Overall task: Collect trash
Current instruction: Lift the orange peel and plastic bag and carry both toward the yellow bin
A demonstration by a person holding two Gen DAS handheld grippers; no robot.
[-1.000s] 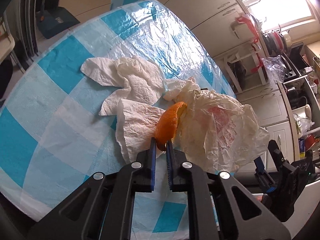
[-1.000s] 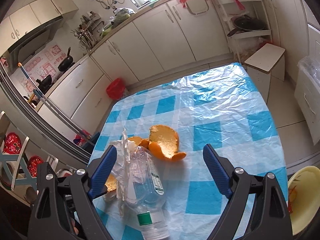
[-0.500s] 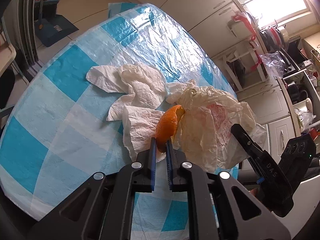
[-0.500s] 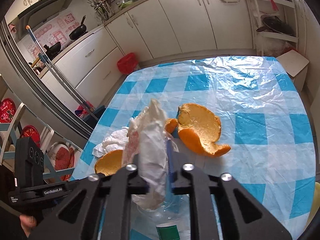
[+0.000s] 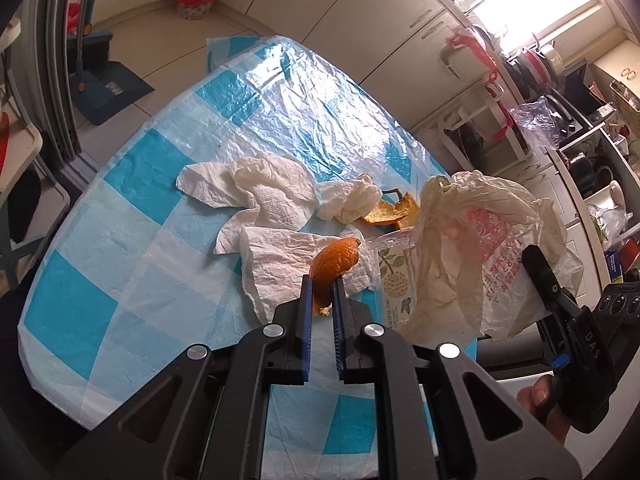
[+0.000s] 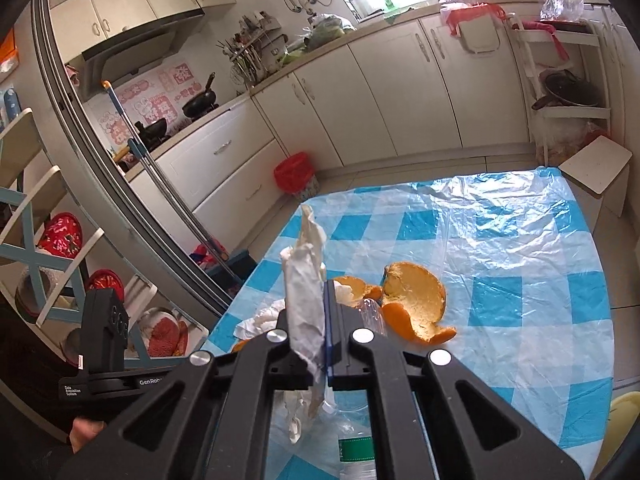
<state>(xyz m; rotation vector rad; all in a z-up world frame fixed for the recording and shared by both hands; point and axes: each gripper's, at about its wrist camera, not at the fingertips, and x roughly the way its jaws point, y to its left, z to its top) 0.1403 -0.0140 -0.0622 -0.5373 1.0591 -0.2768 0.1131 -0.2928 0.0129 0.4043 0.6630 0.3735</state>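
My left gripper (image 5: 321,285) is shut on a curled piece of orange peel (image 5: 334,264), held just above the blue-checked table (image 5: 120,208). To its right the thin plastic bag (image 5: 476,248) hangs lifted, pinched by my right gripper (image 5: 534,258). In the right wrist view that gripper (image 6: 316,292) is shut on the bag's bunched edge (image 6: 306,280). Below it lies a clear plastic bottle (image 6: 352,436). Large orange peels (image 6: 416,300) rest on the cloth beyond. White crumpled tissues (image 5: 264,196) lie left of the bag.
A red-lined bin (image 6: 296,174) stands on the floor past the table's far corner. Kitchen cabinets (image 6: 400,92) line the back wall. A small stool (image 6: 596,170) sits by the far right corner. A dustpan (image 5: 108,84) rests on the floor to the left.
My right gripper went from wide open to shut on the bag's edge and lifted it, which uncovered the bottle and more peel. My left gripper rose a little with its peel.
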